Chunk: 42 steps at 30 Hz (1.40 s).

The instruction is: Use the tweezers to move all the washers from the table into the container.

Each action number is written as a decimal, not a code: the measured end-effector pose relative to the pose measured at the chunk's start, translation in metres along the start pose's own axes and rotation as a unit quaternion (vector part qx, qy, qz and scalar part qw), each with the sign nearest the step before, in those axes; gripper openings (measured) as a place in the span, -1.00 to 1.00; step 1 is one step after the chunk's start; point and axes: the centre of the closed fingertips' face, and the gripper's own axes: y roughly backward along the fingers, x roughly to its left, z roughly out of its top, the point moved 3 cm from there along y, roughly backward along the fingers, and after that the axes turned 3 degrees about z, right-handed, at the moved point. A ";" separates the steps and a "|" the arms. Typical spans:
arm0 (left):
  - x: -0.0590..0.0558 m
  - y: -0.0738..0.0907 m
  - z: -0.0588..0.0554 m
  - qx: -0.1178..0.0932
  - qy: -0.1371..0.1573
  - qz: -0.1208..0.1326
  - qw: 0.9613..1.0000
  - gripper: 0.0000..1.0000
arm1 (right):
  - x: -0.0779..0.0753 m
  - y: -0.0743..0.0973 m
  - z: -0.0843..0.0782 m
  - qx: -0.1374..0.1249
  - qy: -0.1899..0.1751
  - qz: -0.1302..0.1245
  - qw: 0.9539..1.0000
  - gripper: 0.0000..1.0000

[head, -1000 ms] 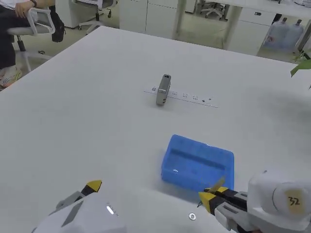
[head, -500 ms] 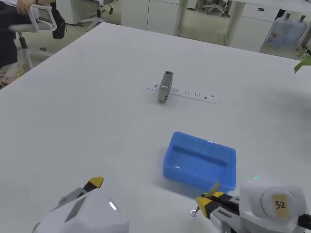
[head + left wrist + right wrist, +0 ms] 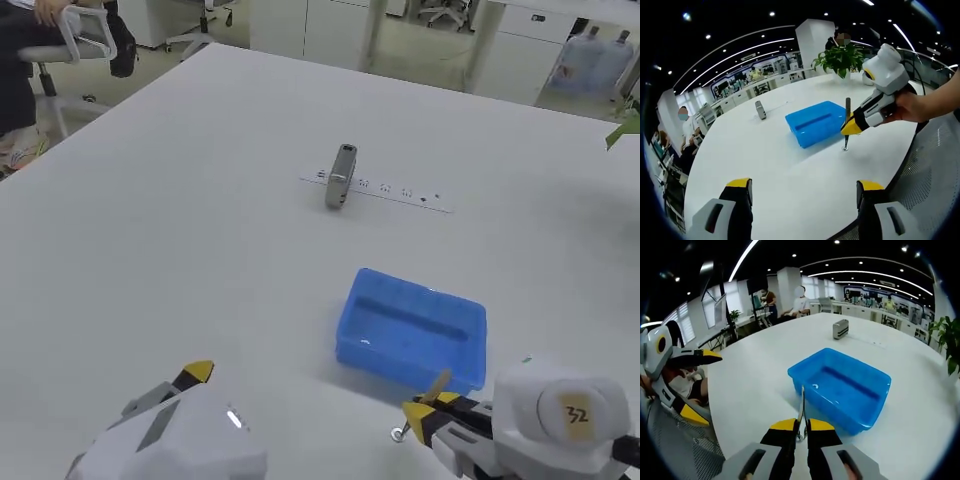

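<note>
Right gripper (image 3: 800, 426): clamped on tweezers (image 3: 802, 405), tips lowered to pinch washer (image 3: 398, 434) just beside container (image 3: 400, 358)
Left gripper (image 3: 804, 184): jaws wide, idle, well clear of container

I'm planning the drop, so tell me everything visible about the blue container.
The blue container is a shallow, open-topped rectangular tray, glossy like plastic, with low walls. It sits upright and flat on the white table. An unidentifiable pale speck lies on its floor. The tweezers in the right tool stand just outside its near wall.
</note>
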 end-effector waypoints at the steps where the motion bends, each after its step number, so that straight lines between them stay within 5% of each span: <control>1: 0.000 0.000 0.000 0.000 0.000 0.000 1.000 0.76 | -0.001 -0.001 0.000 0.001 0.002 -0.001 1.000 -0.92; 19: -0.001 0.000 -0.001 0.003 -0.004 -0.002 1.000 0.76 | 0.005 -0.001 -0.004 0.006 0.038 -0.011 0.999 -0.95; 25: -0.001 0.000 0.000 0.000 -0.002 -0.003 1.000 0.76 | 0.002 -0.002 0.000 0.015 0.023 -0.004 1.000 -0.96; 34: -0.001 0.000 0.001 -0.003 -0.001 -0.003 1.000 0.76 | 0.003 0.011 0.023 -0.004 0.026 0.001 1.000 -0.96; 42: -0.001 0.000 0.001 -0.003 -0.001 -0.004 1.000 0.76 | -0.004 0.023 0.060 -0.050 0.028 -0.006 0.998 -0.96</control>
